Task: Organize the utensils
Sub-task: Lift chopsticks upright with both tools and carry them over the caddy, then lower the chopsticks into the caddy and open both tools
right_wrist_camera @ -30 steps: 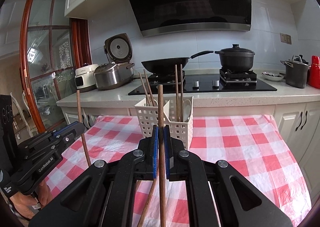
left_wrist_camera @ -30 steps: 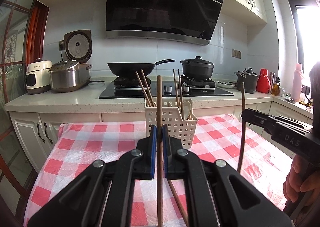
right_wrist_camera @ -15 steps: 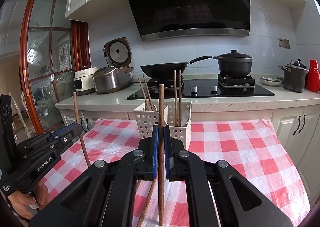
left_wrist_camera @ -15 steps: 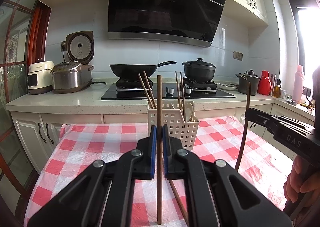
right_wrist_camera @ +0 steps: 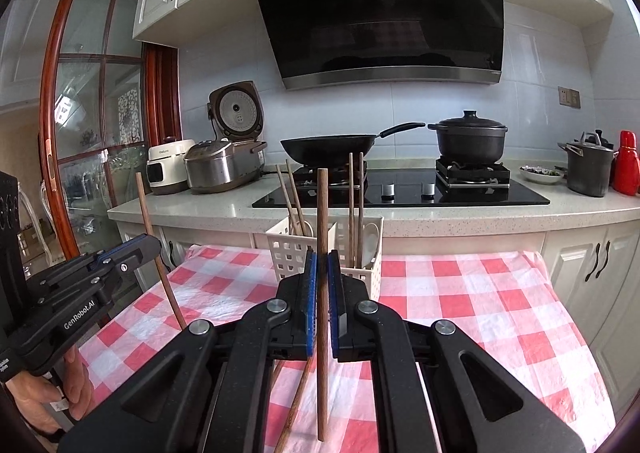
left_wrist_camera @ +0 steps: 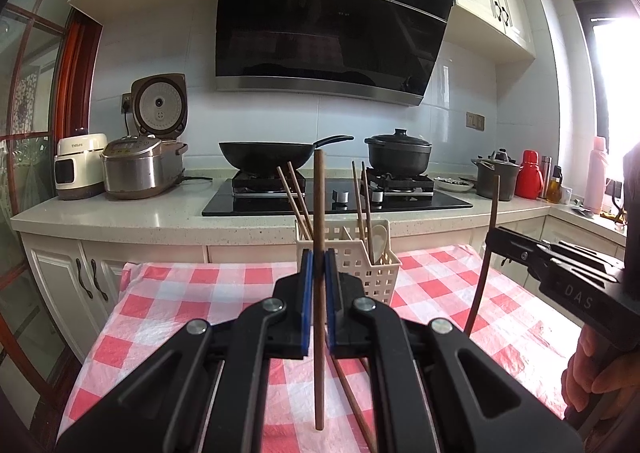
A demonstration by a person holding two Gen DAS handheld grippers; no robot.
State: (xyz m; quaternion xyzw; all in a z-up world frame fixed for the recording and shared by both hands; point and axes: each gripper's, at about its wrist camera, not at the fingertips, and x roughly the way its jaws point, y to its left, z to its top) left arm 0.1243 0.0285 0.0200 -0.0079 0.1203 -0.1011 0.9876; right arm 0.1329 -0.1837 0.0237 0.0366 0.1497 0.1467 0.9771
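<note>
Wooden chopsticks (left_wrist_camera: 319,237) — two gripped (upright), four binned

In the left wrist view, the right gripper (left_wrist_camera: 496,237) runs off the right edge of the frame, and the hand (left_wrist_camera: 596,377) under it is cut off at the lower right. A chopstick lying on the checked cloth (left_wrist_camera: 352,401) is partly hidden under the black arms at bottom centre. In the right wrist view, the white basket (right_wrist_camera: 288,249) at centre is half covered by the blue pads (right_wrist_camera: 312,293), so what lies in its bottom cannot be told.
</note>
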